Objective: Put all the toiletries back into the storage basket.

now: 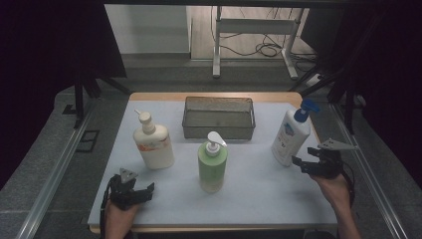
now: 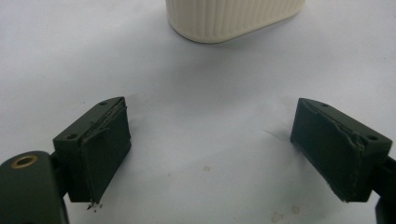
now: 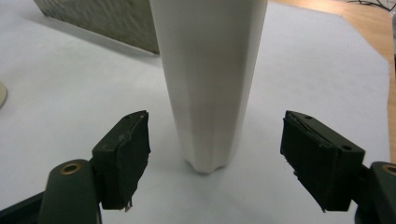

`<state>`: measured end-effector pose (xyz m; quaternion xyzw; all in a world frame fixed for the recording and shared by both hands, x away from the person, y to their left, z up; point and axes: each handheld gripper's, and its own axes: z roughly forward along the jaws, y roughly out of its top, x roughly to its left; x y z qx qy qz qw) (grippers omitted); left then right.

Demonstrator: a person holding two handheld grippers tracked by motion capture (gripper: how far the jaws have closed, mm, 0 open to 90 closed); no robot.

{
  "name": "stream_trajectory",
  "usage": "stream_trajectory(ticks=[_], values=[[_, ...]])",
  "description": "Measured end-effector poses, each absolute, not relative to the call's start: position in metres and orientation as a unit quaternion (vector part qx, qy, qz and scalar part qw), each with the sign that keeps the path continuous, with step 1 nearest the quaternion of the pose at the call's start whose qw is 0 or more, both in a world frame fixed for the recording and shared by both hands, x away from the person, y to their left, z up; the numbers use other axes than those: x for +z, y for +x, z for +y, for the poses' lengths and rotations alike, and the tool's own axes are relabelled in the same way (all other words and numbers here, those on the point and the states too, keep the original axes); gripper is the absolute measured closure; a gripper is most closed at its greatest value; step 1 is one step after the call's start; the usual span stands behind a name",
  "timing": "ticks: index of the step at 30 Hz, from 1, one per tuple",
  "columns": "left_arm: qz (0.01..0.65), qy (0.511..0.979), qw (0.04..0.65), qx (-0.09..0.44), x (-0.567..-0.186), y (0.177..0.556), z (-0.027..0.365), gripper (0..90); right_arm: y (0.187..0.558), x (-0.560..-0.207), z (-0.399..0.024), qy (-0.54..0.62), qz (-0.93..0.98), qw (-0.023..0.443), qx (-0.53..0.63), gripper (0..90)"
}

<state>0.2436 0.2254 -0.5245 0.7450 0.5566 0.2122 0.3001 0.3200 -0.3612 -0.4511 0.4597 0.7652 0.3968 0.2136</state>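
Note:
A white bottle with a blue cap (image 1: pixel 290 137) stands at the right of the white mat. My right gripper (image 1: pixel 301 155) is open just beside its base. In the right gripper view the bottle (image 3: pixel 208 70) rises ahead of the gap and neither pad (image 3: pixel 126 158) touches it. A cream pump bottle (image 1: pixel 153 144) stands at the left and a green pump bottle (image 1: pixel 212 167) in the middle. My left gripper (image 1: pixel 147 191) rests open near the front edge. Nothing lies between its jaws, and the cream bottle's base (image 2: pixel 233 18) is farther ahead.
A grey metal basket (image 1: pixel 219 117) sits at the back middle of the mat (image 1: pixel 259 194), and its wall (image 3: pixel 102 18) is behind the white bottle. Bare wood (image 3: pixel 373 32) borders the mat on the right. Dark rails run along both sides of the table.

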Motion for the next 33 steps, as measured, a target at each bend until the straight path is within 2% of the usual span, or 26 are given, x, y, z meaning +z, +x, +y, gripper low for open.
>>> stream_trajectory(ticks=[13,33], values=[[0.556,0.746,0.3,0.212,-0.525,0.244,0.226,11.8,0.343,-0.423,-0.341,0.452,0.758,0.242,0.402,21.2],[0.556,0.746,0.3,0.212,-0.524,0.244,0.226,11.7,0.369,-0.418,-0.322,0.471,0.743,0.273,0.39,24.5]])
